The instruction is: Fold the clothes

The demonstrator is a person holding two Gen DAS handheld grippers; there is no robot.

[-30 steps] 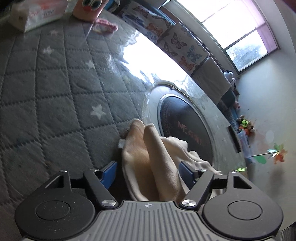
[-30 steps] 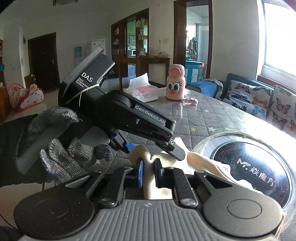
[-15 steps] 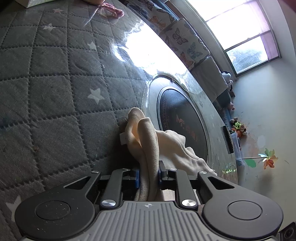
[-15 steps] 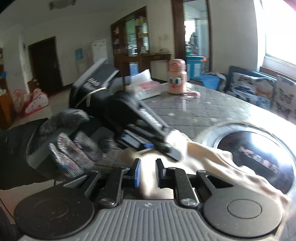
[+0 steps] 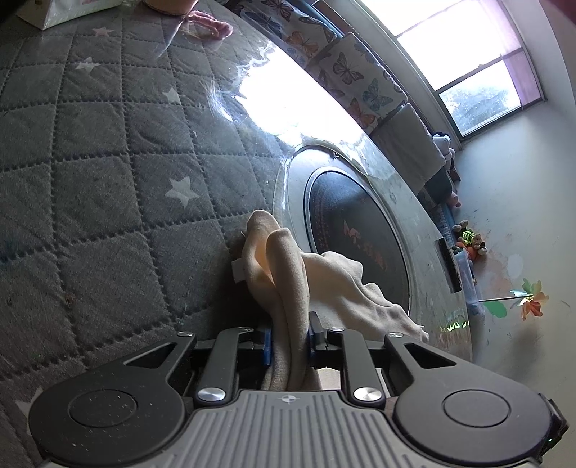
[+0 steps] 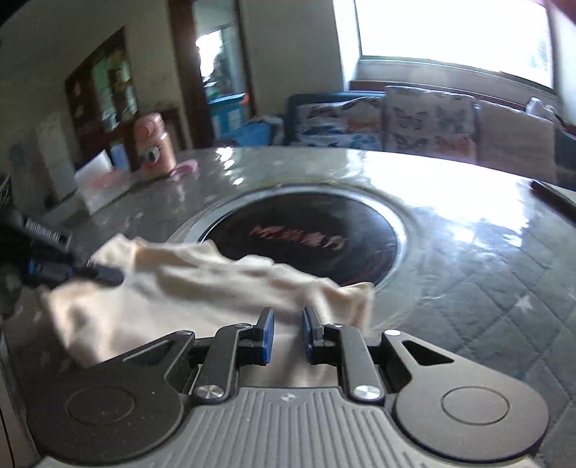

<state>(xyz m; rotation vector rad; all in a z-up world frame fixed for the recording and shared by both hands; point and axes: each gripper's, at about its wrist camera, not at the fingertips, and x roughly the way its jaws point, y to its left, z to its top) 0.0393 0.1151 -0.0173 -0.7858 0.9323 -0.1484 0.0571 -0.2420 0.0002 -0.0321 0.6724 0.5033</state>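
Observation:
A cream garment [image 5: 338, 284] lies crumpled on the grey quilted table cover [image 5: 108, 180], partly over the rim of a round black hotplate. My left gripper [image 5: 289, 324] is shut on a raised fold of it, with cloth bunched between the blue pads. In the right wrist view the garment [image 6: 201, 273] stretches from the left gripper's finger [image 6: 104, 275] at far left to its right-hand corner. My right gripper [image 6: 288, 324] hovers over that corner. Its jaws are opening, a narrow gap shows cloth below, and the pads do not press on it.
A black round hotplate [image 6: 309, 237] is set into the table's middle. A pink bottle [image 6: 154, 151], a tissue box [image 6: 100, 180] and a small pink item [image 5: 212, 25] stand at the far edge. A sofa with butterfly cushions [image 6: 424, 122] runs behind the table.
The left gripper closed from wide open onto the cloth fold and stayed put. The right gripper swung to the right along the garment, rolled, and its jaws parted a little.

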